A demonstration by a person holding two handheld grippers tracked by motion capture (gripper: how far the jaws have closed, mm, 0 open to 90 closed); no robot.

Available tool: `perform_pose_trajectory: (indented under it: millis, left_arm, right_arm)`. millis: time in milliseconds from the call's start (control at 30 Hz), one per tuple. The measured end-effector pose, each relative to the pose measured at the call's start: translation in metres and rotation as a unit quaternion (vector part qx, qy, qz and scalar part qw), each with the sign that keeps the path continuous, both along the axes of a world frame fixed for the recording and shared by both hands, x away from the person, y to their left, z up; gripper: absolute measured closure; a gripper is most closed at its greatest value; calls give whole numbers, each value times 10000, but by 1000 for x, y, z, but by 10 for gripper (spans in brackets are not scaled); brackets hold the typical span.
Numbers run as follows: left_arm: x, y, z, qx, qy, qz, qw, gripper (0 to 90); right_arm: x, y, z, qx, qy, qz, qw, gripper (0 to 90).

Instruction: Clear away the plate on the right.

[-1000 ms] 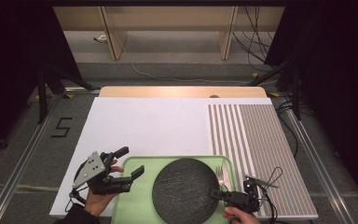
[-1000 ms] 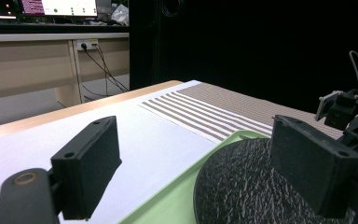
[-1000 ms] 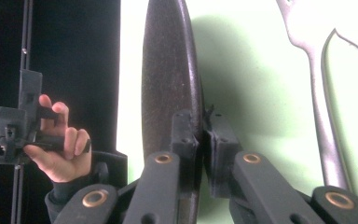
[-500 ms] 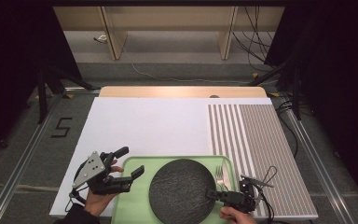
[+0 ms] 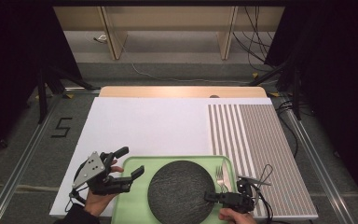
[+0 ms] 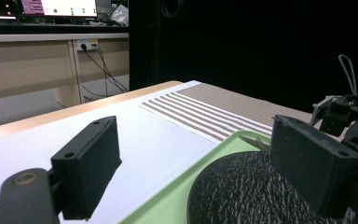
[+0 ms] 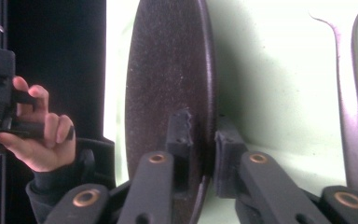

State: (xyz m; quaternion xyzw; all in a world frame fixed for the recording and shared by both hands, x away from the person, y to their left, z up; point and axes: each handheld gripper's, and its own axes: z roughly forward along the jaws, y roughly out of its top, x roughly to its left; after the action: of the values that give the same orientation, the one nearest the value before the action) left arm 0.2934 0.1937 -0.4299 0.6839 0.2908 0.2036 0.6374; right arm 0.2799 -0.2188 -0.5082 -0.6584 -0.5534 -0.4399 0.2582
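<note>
Green tray [image 5: 135,164]: right hand-held gripper [image 7: 200,140] straddles plate [image 7: 168,79] rim, easing; left hand-held gripper [image 5: 129,163] spread.

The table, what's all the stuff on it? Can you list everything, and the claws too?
Plate: one, dark grey and round, on the tray, its rim between the right claw's jaws.
Tray: one, light green, at the near edge of the table.
Fork: one, silver, on the tray right of the plate.
Knife: one, silver, beside the fork.
White mat: one, covering the table's left and middle.
Striped mat: one, brown and white, on the right.
Left claw: one, black, open, over the tray's left edge.
Right claw: one, black; its jaws have just been opening, pads apparently off the rim.
</note>
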Motion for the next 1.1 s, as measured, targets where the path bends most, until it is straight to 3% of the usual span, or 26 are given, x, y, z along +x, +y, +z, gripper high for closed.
perform_pose_trajectory:
  millis: [167, 300, 500, 633, 800, 900, 1100]
  left_arm:
    - [0, 0, 0, -5, -3, 1, 10000, 157]
    - [-1, 1, 0, -9, -11, 3, 10000, 157]
    - [-1, 1, 0, -11, -10, -1, 10000, 157]
    - [-1, 2, 0, -21, -3, 6, 10000, 157]
    - [-1, 1, 0, -11, -13, 3, 10000, 157]
    - [0, 0, 0, 10, 4, -1, 10000, 157]
    - [0, 0, 0, 6, 14, -9, 10000, 157]
  right_arm:
    - [0, 2, 4, -187, -74, 139, 9997, 737]
    - [0, 6, 10, -443, -187, 373, 9981, 637]
    - [0, 11, 12, -782, -188, 738, 9940, 512]
    - [0, 11, 21, -1121, -431, 902, 9887, 455]
    - [0, 6, 30, -1394, -730, 833, 9840, 409]
    - [0, 0, 36, -1407, -1007, 699, 9824, 393]
    - [3, -7, 43, -1589, -1333, 538, 9768, 365]
